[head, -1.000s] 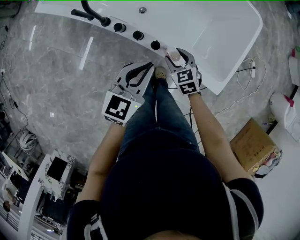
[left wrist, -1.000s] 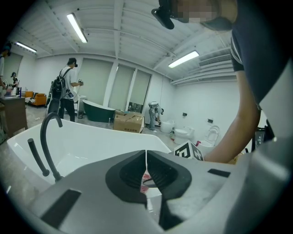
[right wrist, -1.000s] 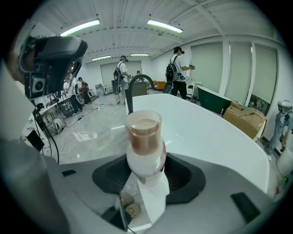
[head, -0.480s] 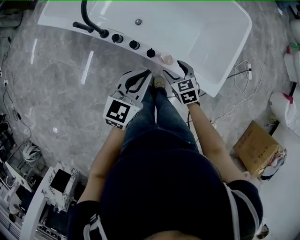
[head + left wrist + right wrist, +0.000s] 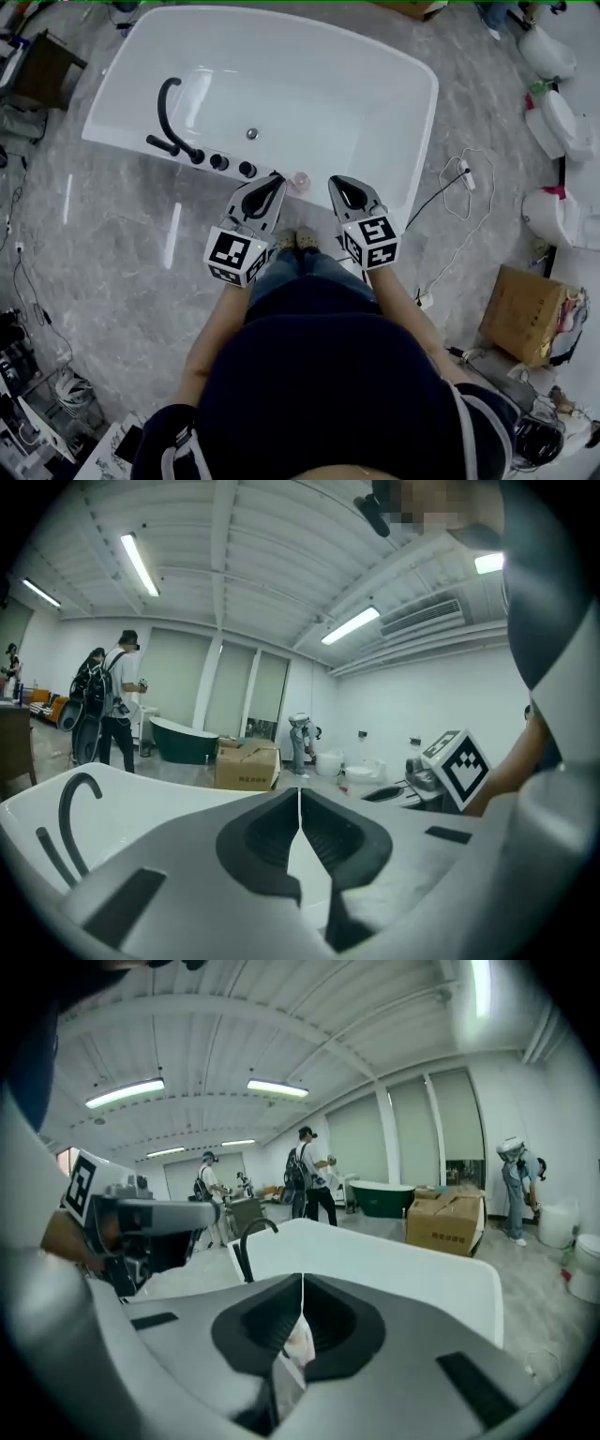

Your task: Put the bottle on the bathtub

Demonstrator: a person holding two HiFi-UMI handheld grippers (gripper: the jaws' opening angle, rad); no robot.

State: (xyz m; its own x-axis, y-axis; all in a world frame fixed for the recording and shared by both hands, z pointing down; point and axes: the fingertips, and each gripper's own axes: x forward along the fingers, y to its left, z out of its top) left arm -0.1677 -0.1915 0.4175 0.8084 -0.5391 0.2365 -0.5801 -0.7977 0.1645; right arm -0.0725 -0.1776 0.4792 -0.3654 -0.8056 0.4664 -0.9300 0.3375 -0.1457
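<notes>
The small pinkish bottle [image 5: 299,180] stands on the near rim of the white bathtub [image 5: 412,141], to the right of the black knobs. No gripper touches it. My left gripper [image 5: 275,180] hangs just left of it, jaws shut and empty [image 5: 299,794]. My right gripper [image 5: 336,181] is just right of the bottle, also shut with nothing held [image 5: 302,1281]. In the right gripper view the bottle [image 5: 298,1346] shows as a pale pink blur through the gap behind the closed jaws.
A black curved faucet [image 5: 169,105] and several black knobs [image 5: 220,161] sit on the tub's left rim. A white cable [image 5: 461,192] lies on the grey floor, with a cardboard box [image 5: 530,314] and white toilets [image 5: 555,120] at the right. People [image 5: 309,1180] stand far off.
The right gripper let go of the bottle on the tub rim, shut and drew back. Both grippers now sit farther from the rim, and the head view takes in the whole tub.
</notes>
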